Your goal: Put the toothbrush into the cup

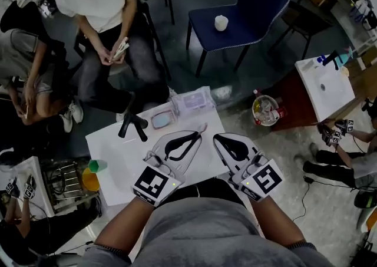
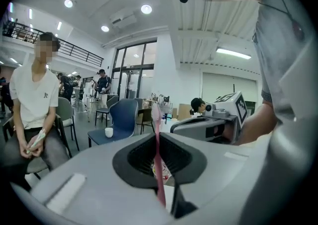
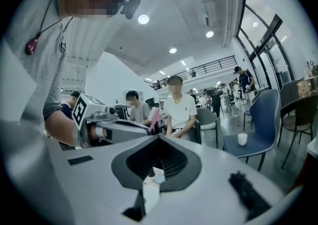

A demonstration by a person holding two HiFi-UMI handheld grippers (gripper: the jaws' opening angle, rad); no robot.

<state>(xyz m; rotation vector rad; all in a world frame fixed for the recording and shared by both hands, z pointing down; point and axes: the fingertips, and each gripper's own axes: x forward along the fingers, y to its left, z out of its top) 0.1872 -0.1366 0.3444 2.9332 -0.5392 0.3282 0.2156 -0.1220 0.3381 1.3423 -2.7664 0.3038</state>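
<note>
The job is only partly done. The pink toothbrush (image 2: 158, 162) is off the white table (image 1: 118, 148) and in the left gripper (image 2: 159, 134), but it is not in a cup yet. The left gripper's two fingers are nearly together and they pinch the thin handle between them. The brush end sticks out past the tips. The right gripper (image 3: 159, 137) has its fingers closed tip to tip, and nothing is between them. A small green cup (image 1: 96, 165) sits at the near left edge of the table, and it looks like the cup for this job, though that is a guess. It is well apart from the brush, off to the left of the left gripper. There is also a white cup (image 1: 221, 22) on a blue chair (image 1: 247, 6) far across the room. What is left is to bring the brush over the cup, tip it so one end points down, lower it in and let go. The person holds both grippers close in front of the body, side by side above the near part of the table. Both point out across the room, almost level and only a little downward.
</note>
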